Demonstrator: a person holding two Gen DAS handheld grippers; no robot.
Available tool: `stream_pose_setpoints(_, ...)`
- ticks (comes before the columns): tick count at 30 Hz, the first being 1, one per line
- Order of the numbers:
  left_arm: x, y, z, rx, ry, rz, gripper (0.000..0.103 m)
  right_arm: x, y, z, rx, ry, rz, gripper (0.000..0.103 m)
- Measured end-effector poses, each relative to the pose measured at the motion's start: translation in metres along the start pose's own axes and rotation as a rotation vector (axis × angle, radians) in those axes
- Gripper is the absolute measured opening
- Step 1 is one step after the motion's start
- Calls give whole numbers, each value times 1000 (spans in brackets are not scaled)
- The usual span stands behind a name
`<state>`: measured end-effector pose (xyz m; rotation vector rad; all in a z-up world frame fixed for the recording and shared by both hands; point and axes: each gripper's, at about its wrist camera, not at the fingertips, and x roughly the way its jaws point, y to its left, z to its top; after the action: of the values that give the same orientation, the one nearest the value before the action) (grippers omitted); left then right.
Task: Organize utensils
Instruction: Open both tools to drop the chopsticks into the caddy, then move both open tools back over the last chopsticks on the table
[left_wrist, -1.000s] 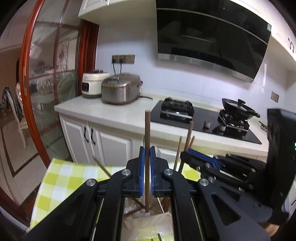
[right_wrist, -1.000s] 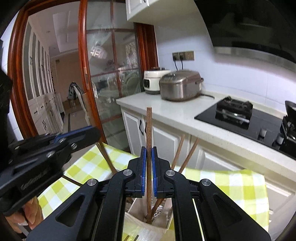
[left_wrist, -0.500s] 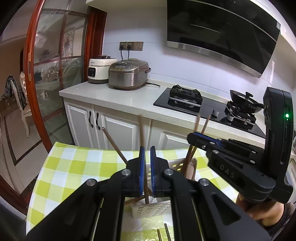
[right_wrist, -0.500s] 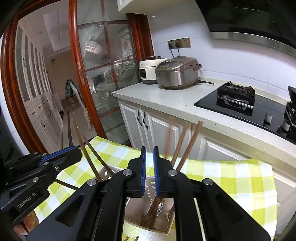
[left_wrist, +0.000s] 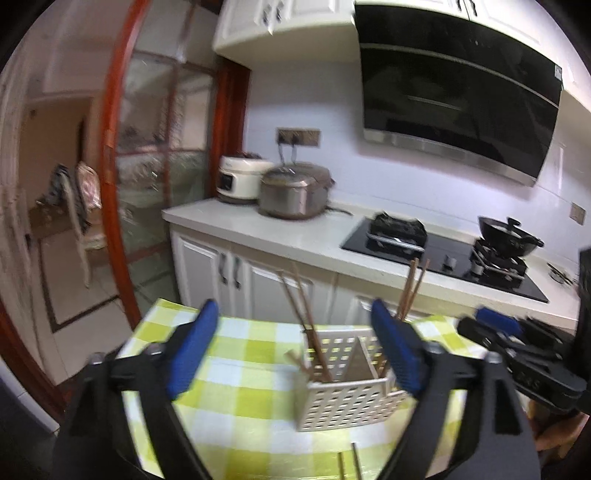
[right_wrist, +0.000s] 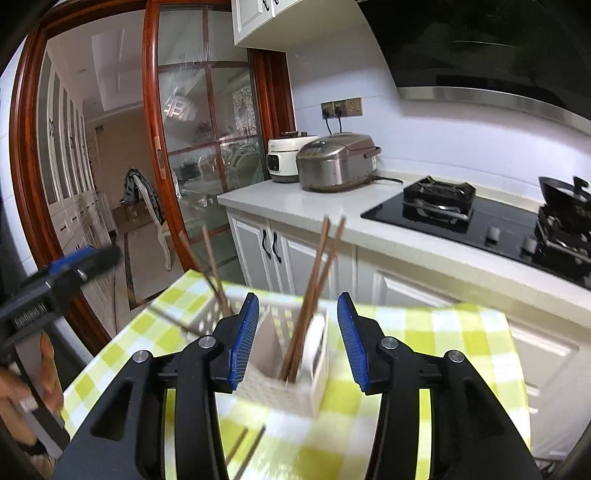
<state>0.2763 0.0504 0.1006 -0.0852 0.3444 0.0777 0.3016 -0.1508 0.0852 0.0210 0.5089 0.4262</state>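
A white perforated basket (left_wrist: 343, 402) stands on the yellow-green checked tablecloth (left_wrist: 240, 387). Brown wooden chopsticks (left_wrist: 303, 306) lean in its left compartment and another pair (left_wrist: 413, 288) in its right one. My left gripper (left_wrist: 293, 350) is short of the basket, jaws opening wide, nothing between the pads. In the right wrist view my right gripper (right_wrist: 295, 339) is also opening and holds nothing. The basket (right_wrist: 317, 369) and its upright chopsticks (right_wrist: 317, 280) lie just beyond it. Two loose chopsticks (right_wrist: 247, 450) lie on the cloth near me. Each gripper shows at the edge of the other's view.
Behind the table runs a white counter (left_wrist: 295, 236) with two rice cookers (left_wrist: 291, 192), a black gas hob (left_wrist: 443, 254) and a pan (left_wrist: 506, 232). A red-framed glass sliding door (right_wrist: 207, 147) is at the left. A person's hand (right_wrist: 37, 387) holds the left gripper.
Both grippers were shut on upright chopsticks; they have let go and opened. The chopsticks now stand in the basket, and both grippers have drawn back from it.
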Motion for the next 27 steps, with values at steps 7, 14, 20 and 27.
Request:
stream_pose_setpoints(7, -48, 14, -42, 35, -27, 58, 98, -32, 6, -54, 32, 23, -1, 70)
stream_pose_setpoints(14, -73, 24, -101, 10, 17, 24, 98, -44, 21, -99, 36, 55, -1, 84)
stream_pose_setpoints(20, -77, 16, -146, 41, 35, 19, 98, -32, 25, -135, 42, 117, -19, 84)
stream_pose_setpoints(27, -55, 20, -181, 47, 134, 29, 98, -11, 24, -162, 67, 198, -50, 84)
